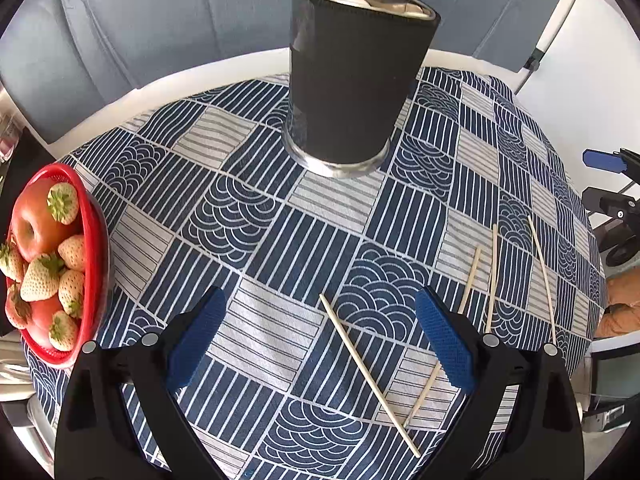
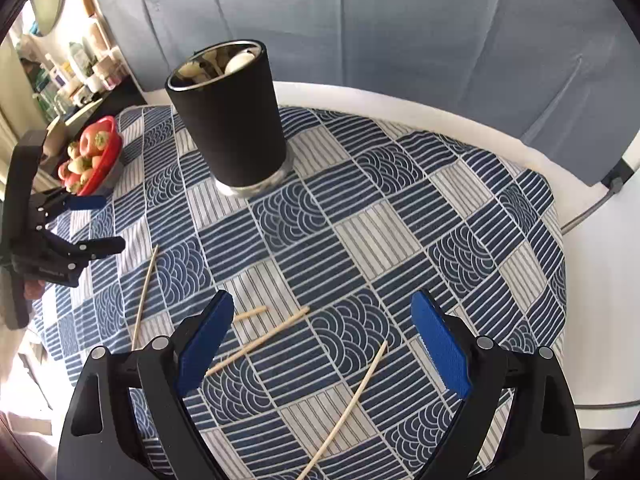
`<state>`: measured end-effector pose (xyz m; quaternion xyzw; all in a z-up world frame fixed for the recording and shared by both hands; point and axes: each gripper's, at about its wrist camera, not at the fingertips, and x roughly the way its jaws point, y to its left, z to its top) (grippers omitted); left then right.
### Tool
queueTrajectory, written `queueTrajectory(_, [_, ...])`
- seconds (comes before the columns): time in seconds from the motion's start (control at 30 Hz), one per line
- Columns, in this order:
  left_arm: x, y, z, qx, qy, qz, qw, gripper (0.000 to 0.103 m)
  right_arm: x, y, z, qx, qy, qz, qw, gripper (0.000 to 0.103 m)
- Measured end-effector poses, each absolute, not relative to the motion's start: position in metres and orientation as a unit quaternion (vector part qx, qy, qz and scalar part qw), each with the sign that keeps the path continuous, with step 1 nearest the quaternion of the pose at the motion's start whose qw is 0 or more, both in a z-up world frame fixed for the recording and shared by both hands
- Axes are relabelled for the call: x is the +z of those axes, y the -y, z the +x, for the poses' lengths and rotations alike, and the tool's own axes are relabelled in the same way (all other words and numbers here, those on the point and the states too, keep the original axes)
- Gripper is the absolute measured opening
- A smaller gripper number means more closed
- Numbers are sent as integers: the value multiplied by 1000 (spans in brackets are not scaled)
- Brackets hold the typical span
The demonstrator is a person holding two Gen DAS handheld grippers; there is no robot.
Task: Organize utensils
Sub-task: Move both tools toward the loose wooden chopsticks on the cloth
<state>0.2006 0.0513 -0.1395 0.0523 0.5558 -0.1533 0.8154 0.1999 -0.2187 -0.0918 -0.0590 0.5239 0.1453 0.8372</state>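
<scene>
left tongs (image 1: pixel 316 336): released, blue pads wide apart, nothing between them; hover low over the cloth w/ one chopstick under the gap. also seen from the right wrist view at the left edge (image 2: pixel 102 224), apart from the chopsticks.
right tongs (image 2: pixel 322 344): released, jaws spread, empty; above the chopsticks at the near edge of the worktop.
chopsticks: four pale wooden ones loose on the cloth, none in the holder. longest-looking one (image 1: pixel 370 376) runs diagonally under the left tongs; a second (image 1: pixel 468 280) crosses its lower end, partly hidden behind the right-hand pad; third (image 1: pixel 493 276) & fourth (image 1: pixel 542 276) lie further to the right, apart from each other.
same from right wrist: one (image 2: pixel 350 408) between the pads, two (image 2: pixel 260 338) (image 2: pixel 250 314) near the left pad, one (image 2: pixel 145 286) off to the left.
utensil holder (image 1: pixel 352 76): black cylinder w/ metal rim and base, upright on the cloth past the chopsticks, well apart from them; pale utensils inside, can't tell which kind.
tablecloth (image 1: pixel 280 240): navy/white patchwork of stripes & wave pattern, covers a round white worktop (image 2: pixel 600 320).
fruit bowl (image 1: pixel 94 240): red, at the left edge of the worktop, holds apples & pale strawberries.
backdrop: blue-grey curtain (image 2: pixel 400 20).
</scene>
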Motion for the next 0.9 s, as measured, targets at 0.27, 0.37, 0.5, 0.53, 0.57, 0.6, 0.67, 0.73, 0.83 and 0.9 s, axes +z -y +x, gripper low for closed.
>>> queueTrajectory(0.27, [-168, -44, 175, -139, -581, 52, 800, 93, -126, 232, 179, 144, -555, -58, 817, 86])
queueTrajectory(0.37, [-178, -40, 168, -133, -589, 57, 795, 94, -138, 238, 172, 145, -565, -55, 810, 86])
queueTrajectory(0.5, [-189, -37, 161, -124, -595, 55, 792, 94, -155, 243, 165, 145, -580, -56, 799, 86])
queueTrajectory(0.53, [-192, -36, 160, -121, -596, 55, 792, 93, -159, 244, 163, 145, -583, -57, 797, 86])
queueTrajectory(0.57, [-194, -35, 159, -118, -597, 56, 792, 93, -163, 245, 161, 147, -586, -57, 795, 86])
queueTrajectory(0.6, [-196, -34, 158, -115, -598, 58, 791, 93, -168, 247, 159, 147, -590, -54, 792, 86])
queueTrajectory(0.67, [-200, -33, 156, -109, -598, 60, 791, 93, -177, 250, 157, 145, -597, -50, 788, 86])
queueTrajectory(0.73, [-204, -32, 156, -105, -601, 58, 790, 94, -185, 254, 155, 142, -602, -41, 784, 86])
queueTrajectory(0.83, [-210, -32, 156, -95, -605, 60, 788, 93, -199, 259, 155, 137, -612, -26, 778, 86])
queueTrajectory(0.9, [-214, -32, 156, -88, -604, 67, 789, 95, -207, 260, 154, 135, -618, -18, 774, 86])
